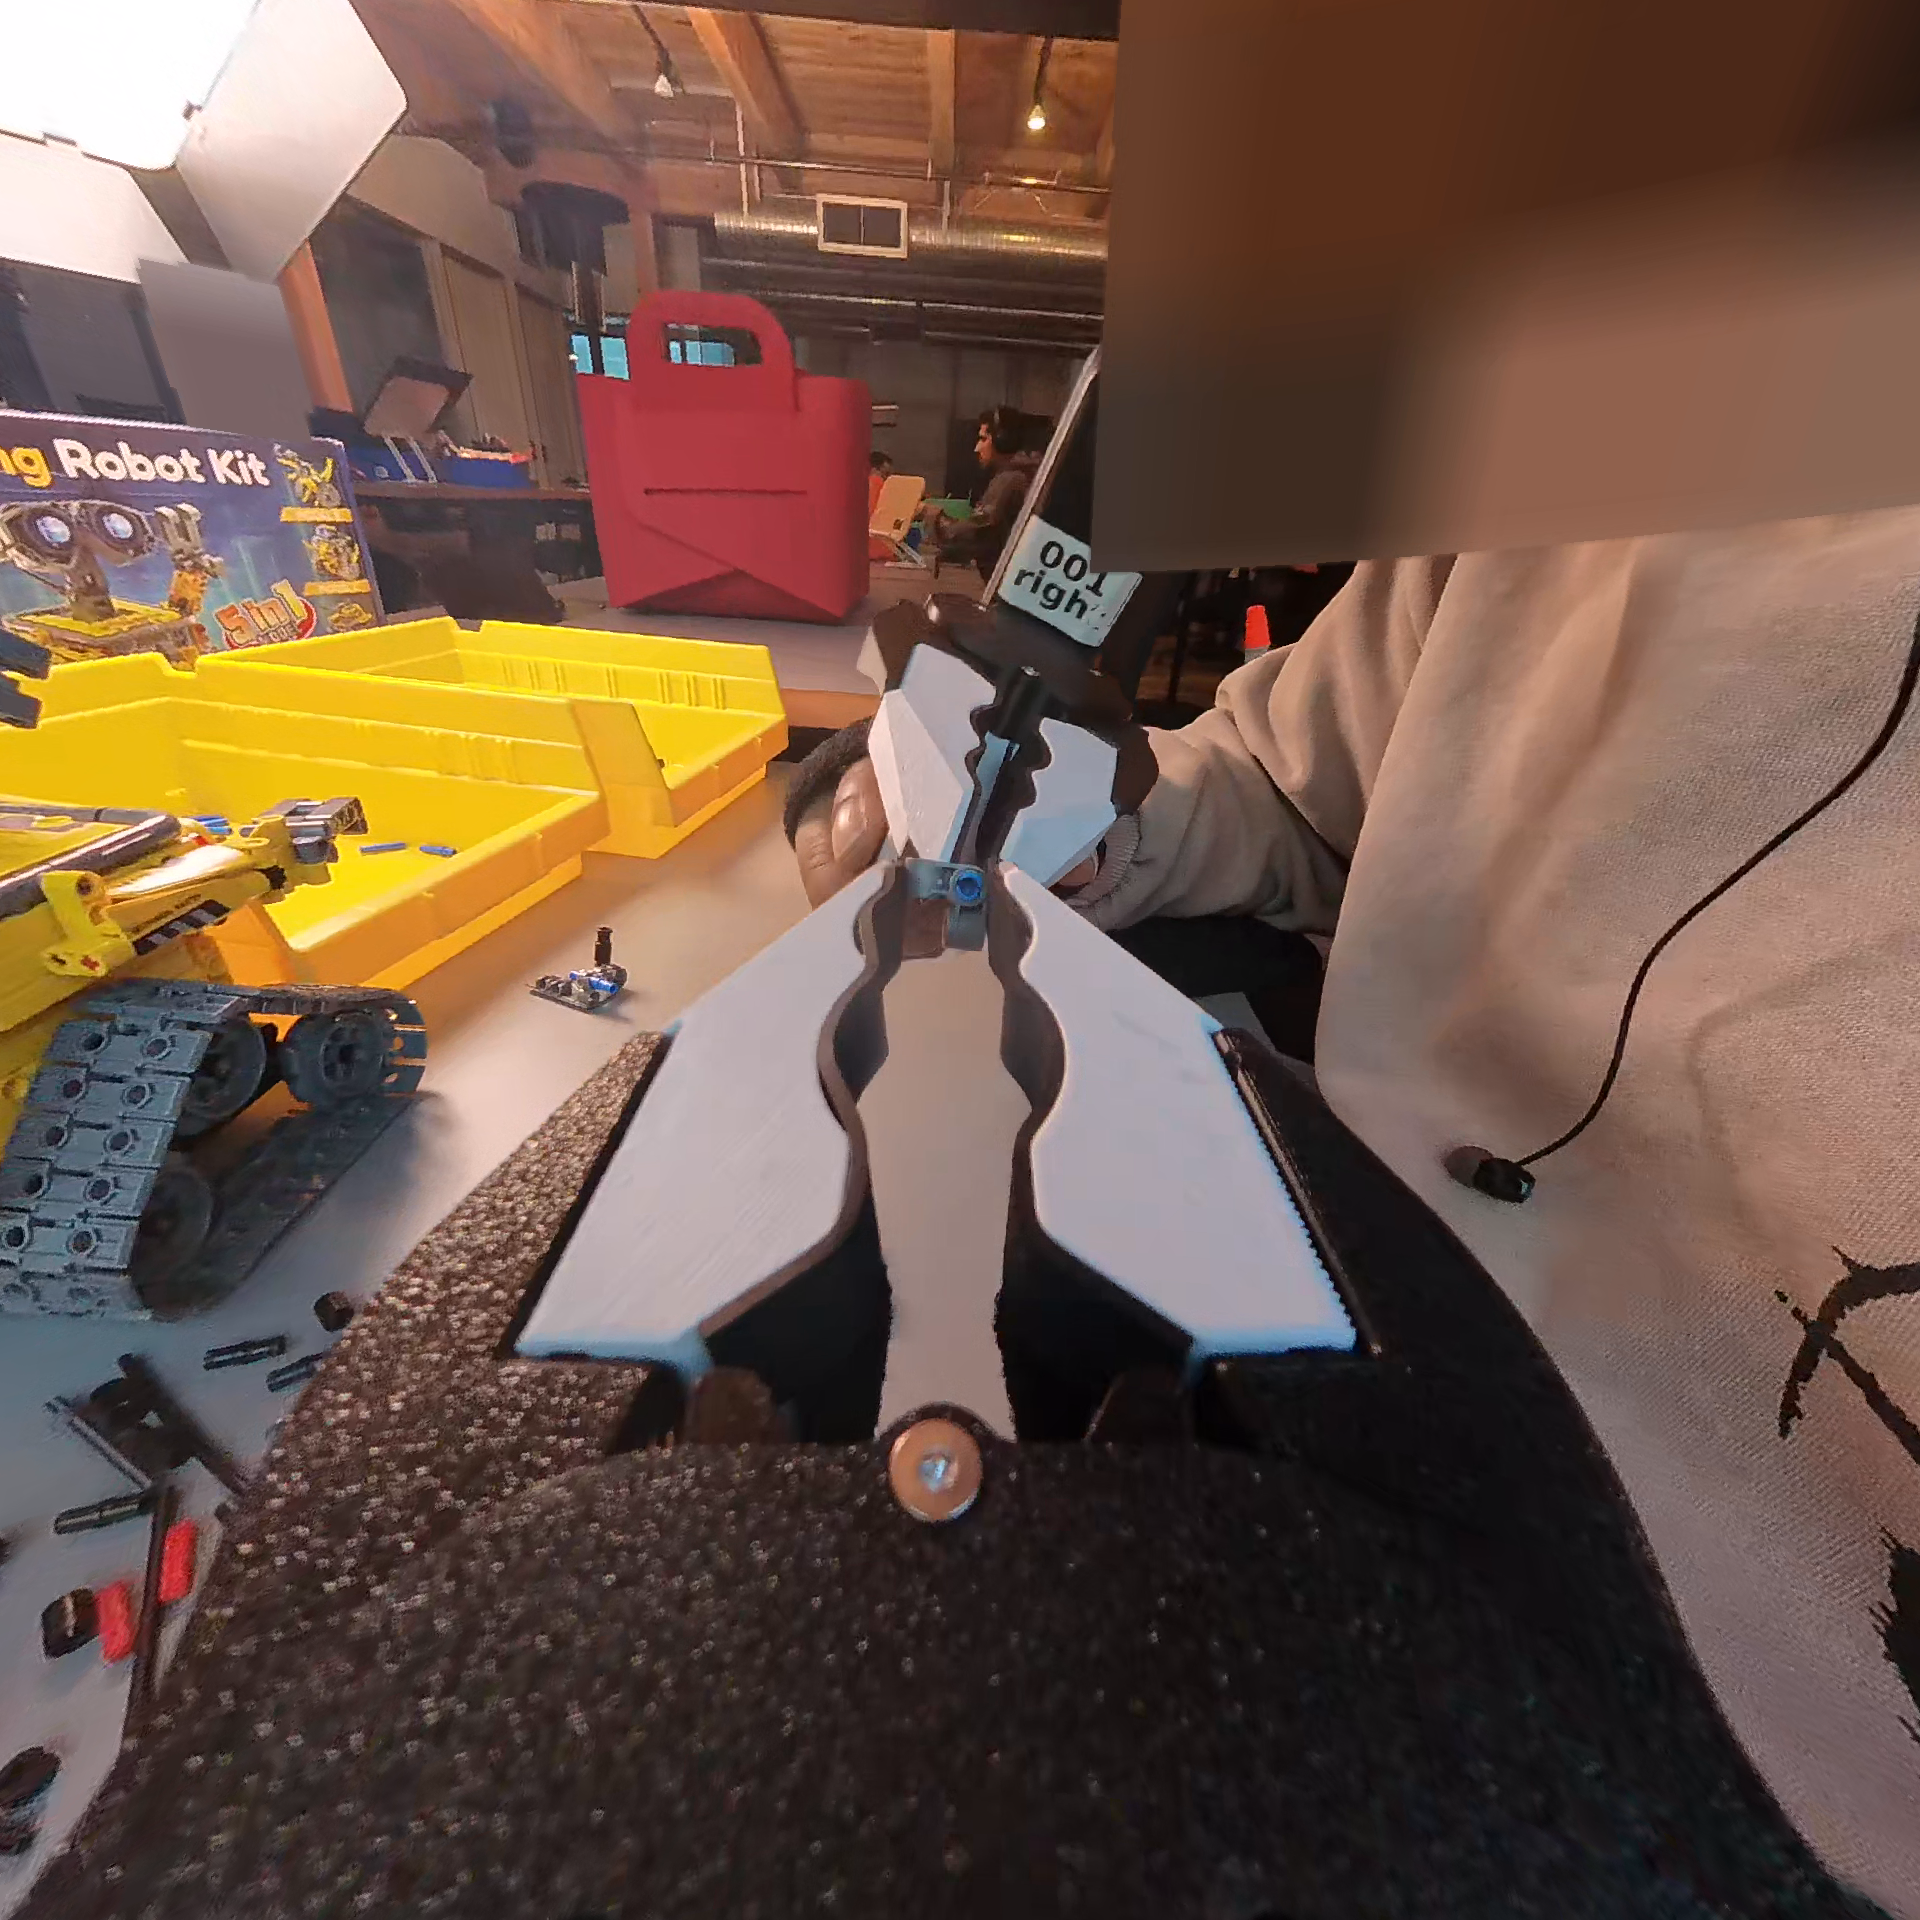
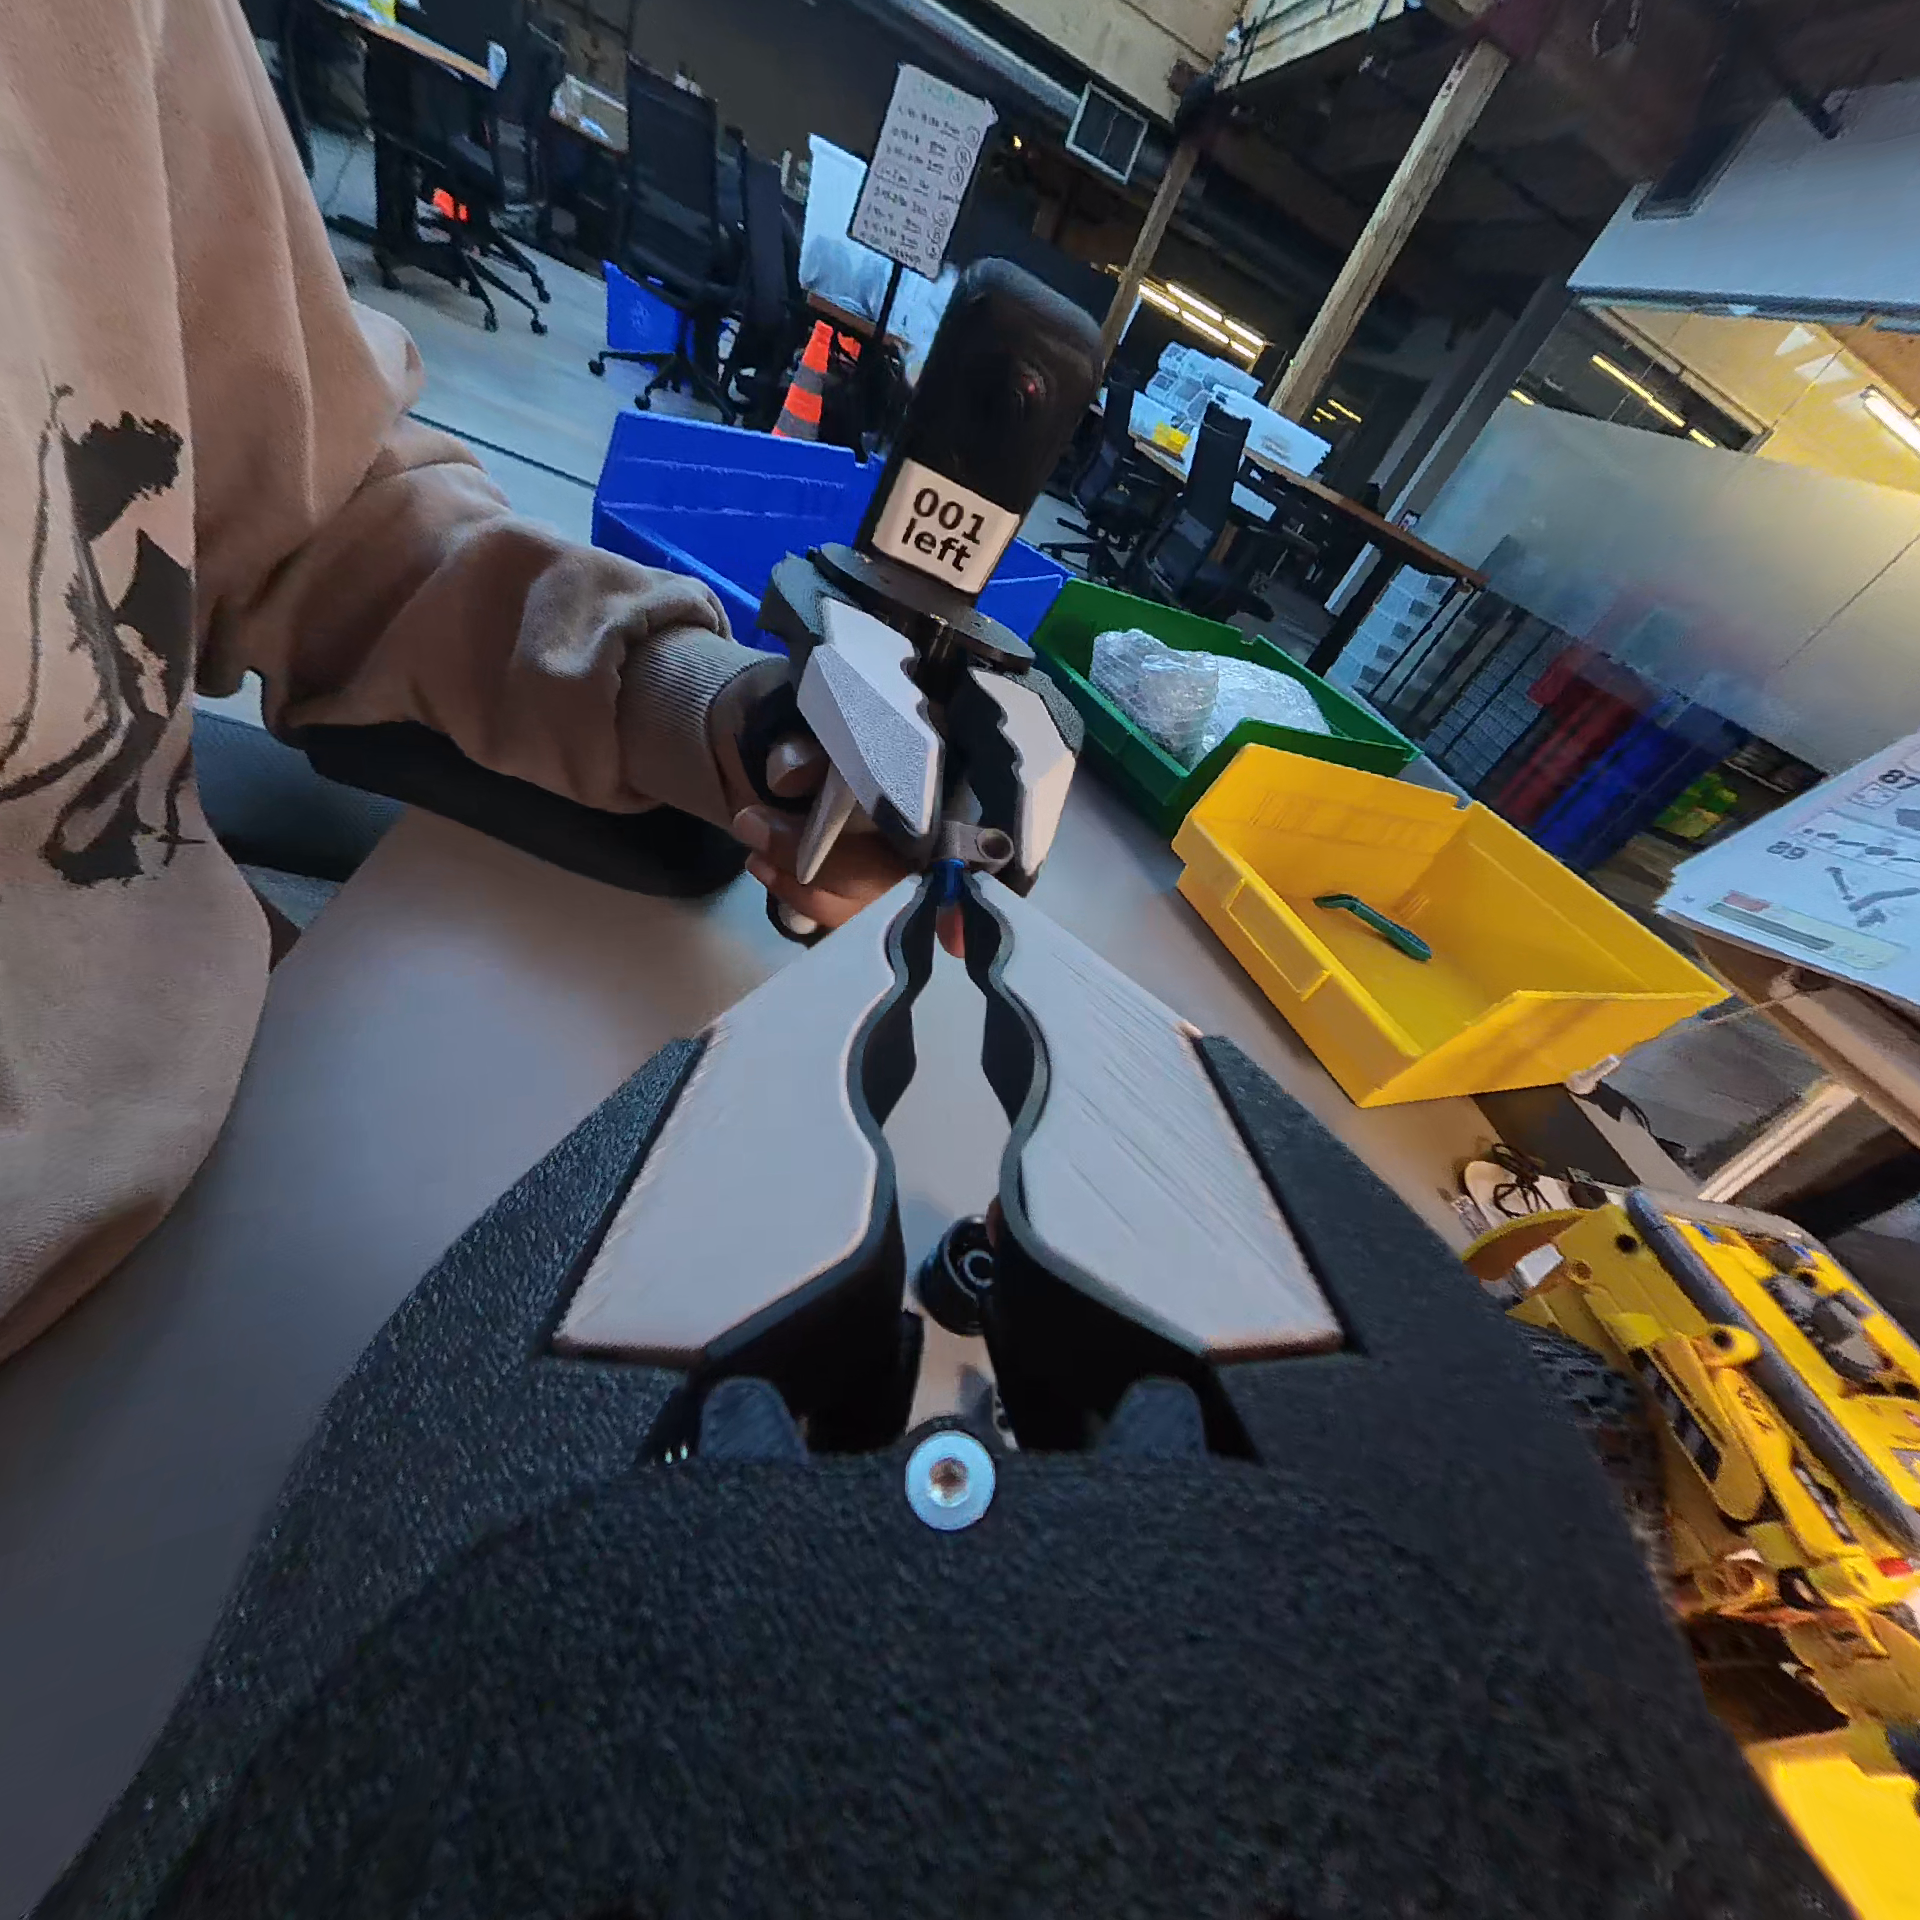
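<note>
Jaws of the left gripper [image 1: 943, 891] pinch a small grey connector [image 1: 940, 906] at centre frame. Jaws of the right gripper [image 2: 943, 885] pinch its blue pin [image 2: 943, 883], above the worktop [image 2: 436, 1039].

Grey table [image 1: 665, 935]; on it yellow trays [image 1: 436, 748], tracked yellow model [image 1: 156, 1018], loose black pins [image 1: 244, 1351], red bag [image 1: 727, 488].

- Left gripper [image 1: 940, 904]: smooth matt white plastic fingers [image 1: 727, 1122], rough black speckled body.
- Small grey plastic connector piece [image 1: 940, 914]: faintly glossy.
- Yellow plastic tray [image 2: 1455, 935]: smooth, glossy.
- Beige cloth sleeve [image 2: 468, 644]: soft, matt.
</note>
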### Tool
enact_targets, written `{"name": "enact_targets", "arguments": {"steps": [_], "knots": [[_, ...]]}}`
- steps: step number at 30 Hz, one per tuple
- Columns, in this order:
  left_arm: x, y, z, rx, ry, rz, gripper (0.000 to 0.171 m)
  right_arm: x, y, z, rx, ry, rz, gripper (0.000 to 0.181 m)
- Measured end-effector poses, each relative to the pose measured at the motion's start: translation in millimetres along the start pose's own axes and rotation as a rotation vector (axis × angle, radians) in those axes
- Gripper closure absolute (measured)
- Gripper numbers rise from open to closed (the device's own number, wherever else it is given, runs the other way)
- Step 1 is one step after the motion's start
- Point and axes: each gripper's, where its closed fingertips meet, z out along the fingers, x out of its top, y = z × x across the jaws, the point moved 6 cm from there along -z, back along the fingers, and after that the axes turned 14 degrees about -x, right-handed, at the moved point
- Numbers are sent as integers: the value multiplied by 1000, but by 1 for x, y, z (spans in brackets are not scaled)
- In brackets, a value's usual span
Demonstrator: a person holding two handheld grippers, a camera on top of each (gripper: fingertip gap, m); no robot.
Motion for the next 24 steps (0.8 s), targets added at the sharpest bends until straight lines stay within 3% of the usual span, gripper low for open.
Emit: {"name": "enact_targets", "arguments": {"steps": [7, 11, 16, 19, 24], "knots": [[-3, -3, 0, 43, -82, -3, 156, -3, 0, -1, -35, -86, -171, 181], [-6, -5, 1, 52, -103, -3, 157, -7, 1, -2, -6, -103, -150, 181], [0, -4, 1, 42, -71, -3, 156, -3, 2, -6, 19, -86, -127, 181], [34, -12, -52, 144, 167, 0, 157, -11, 19, -22, -28, -108, -90, 181], [14, -13, -27, 90, 63, -37, 156, -11, 22, -14, -40, -70, -66, 181]]}}
